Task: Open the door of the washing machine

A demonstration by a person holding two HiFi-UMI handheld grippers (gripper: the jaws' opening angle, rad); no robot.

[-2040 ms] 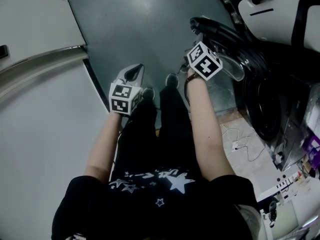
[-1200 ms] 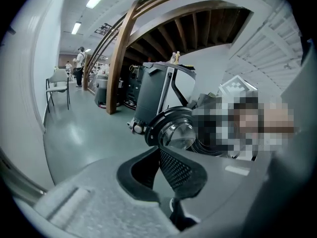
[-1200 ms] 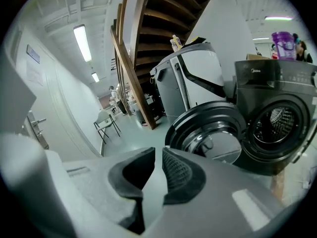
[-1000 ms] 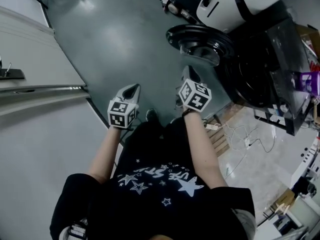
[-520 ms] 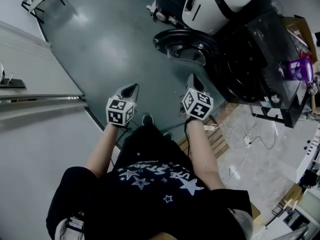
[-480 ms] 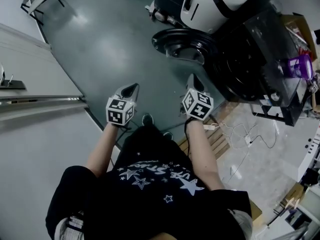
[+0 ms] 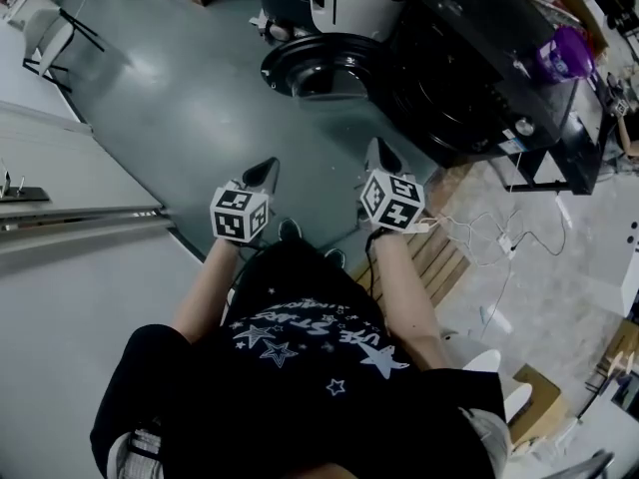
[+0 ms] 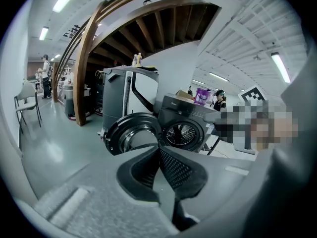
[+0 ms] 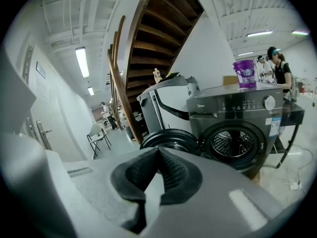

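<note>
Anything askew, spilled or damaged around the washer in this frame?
Nothing spilled or damaged. The washing machine door hangs wide open. Only untidy spot: loose white cables trailing over the floor beside it.

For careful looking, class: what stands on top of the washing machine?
A purple tub stands on top of the washing machine. A tan box shows beside it; its base is hidden, so whether it rests there cannot be told.
</note>
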